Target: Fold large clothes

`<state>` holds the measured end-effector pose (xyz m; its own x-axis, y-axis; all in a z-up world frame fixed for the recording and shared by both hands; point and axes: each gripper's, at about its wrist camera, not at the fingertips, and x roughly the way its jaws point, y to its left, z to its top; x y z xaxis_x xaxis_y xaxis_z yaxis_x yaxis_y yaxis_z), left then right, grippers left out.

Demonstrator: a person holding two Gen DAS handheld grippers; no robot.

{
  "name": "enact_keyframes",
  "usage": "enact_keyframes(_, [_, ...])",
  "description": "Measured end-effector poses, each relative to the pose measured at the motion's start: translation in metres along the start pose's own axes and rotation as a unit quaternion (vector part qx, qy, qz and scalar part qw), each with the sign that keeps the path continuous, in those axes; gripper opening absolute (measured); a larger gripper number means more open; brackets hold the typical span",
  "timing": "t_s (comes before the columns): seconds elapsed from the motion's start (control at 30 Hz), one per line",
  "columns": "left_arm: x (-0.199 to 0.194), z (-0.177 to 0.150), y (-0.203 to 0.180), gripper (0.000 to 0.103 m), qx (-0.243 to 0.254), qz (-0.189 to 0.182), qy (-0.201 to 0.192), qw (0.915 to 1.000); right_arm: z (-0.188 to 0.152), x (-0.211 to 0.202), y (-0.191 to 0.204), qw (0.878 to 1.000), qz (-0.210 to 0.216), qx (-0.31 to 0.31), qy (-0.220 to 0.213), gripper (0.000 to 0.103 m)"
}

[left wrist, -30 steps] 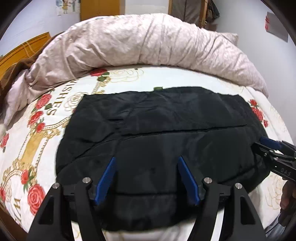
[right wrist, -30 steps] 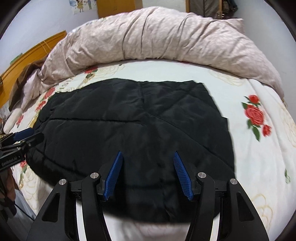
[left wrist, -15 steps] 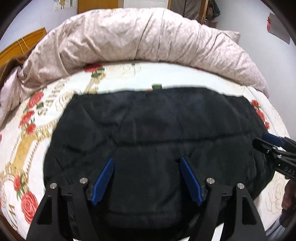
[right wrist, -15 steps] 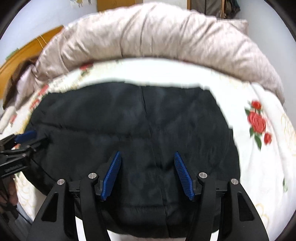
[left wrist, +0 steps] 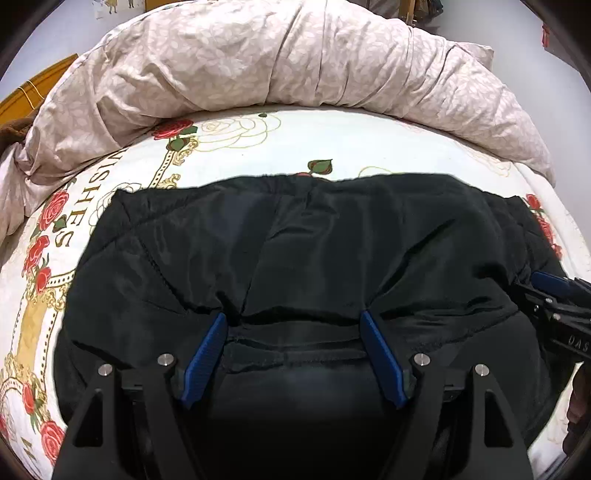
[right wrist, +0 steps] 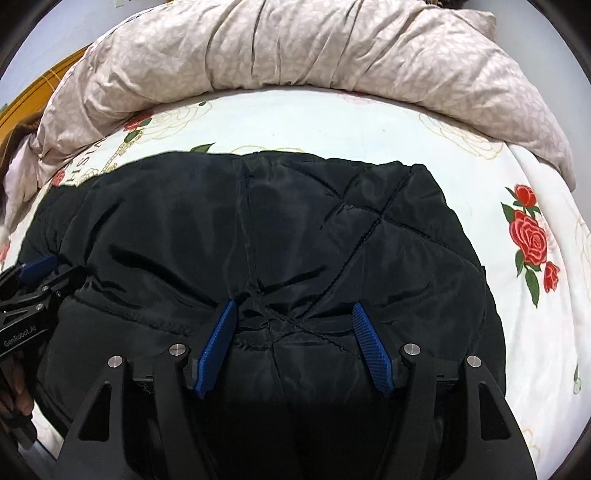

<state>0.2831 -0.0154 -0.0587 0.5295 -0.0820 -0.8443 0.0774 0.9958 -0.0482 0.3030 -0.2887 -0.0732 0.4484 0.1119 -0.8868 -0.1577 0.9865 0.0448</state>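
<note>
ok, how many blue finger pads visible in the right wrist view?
3. Two on the right gripper: pads and over the black quilted jacket. One on the left gripper's tip; its other pad is hidden.

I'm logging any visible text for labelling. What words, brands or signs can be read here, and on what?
"GenRobot.AI": side of the left gripper, right wrist view.
"DAS", cut off by the frame edge: side of the right gripper, left wrist view.
"SHES", start hidden: bedsheet.
Wall poster: too small to read.
</note>
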Motion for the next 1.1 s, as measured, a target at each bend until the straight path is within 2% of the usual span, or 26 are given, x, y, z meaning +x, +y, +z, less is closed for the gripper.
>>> enact_keyframes(0.07, [-0.014, 0.006, 0.010, 0.070, 0.000, -0.006, -0.012, 0.9999, 0.008, -0.020, -0.007, 0.999, 0.004, 0.008, -0.034, 0.065])
enact_keyframes(0.13, [-0.023, 0.012, 0.023, 0.070, 0.002, 0.014, -0.036, 0.9993, 0.014, -0.031, -0.021, 0.998, -0.006, 0.018, -0.058, 0.065])
enact_keyframes(0.17, [-0.023, 0.015, 0.034, 0.070, 0.001, 0.033, -0.042, 0.9986, 0.017, -0.026, -0.029, 0.998, -0.014, 0.023, -0.051, 0.065])
enact_keyframes(0.27, [-0.001, 0.018, 0.067, 0.070, -0.024, 0.069, -0.020, 0.9971, 0.016, 0.003, -0.053, 0.999, -0.033, 0.040, -0.014, 0.065])
enact_keyframes(0.33, [0.010, 0.015, 0.080, 0.071, -0.029, 0.071, -0.018, 0.9969, 0.013, 0.015, -0.060, 0.998, -0.041, 0.036, -0.007, 0.065])
enact_keyframes(0.47, [0.023, 0.008, 0.078, 0.071, -0.011, 0.080, -0.028, 0.9963, 0.007, 0.024, -0.057, 0.998, -0.064, 0.019, -0.017, 0.065])
enact_keyframes(0.77, [0.034, 0.007, 0.079, 0.072, -0.018, 0.079, -0.035, 0.9961, 0.008, 0.034, -0.062, 0.997, -0.065, 0.029, -0.026, 0.065])
enact_keyframes(0.9, [0.021, 0.014, 0.084, 0.069, -0.024, 0.070, -0.029, 0.9968, 0.011, 0.012, -0.065, 0.997, -0.057, 0.038, -0.042, 0.065])
enact_keyframes(1.0, [-0.007, 0.011, 0.095, 0.068, -0.039, 0.059, -0.054, 0.9960, 0.002, -0.019, -0.072, 0.995, -0.046, 0.049, -0.069, 0.065])
enact_keyframes(1.1, [-0.030, -0.004, 0.108, 0.068, -0.041, 0.067, -0.080, 0.9937, -0.016, -0.039, -0.082, 0.994, -0.050, 0.049, -0.086, 0.065])
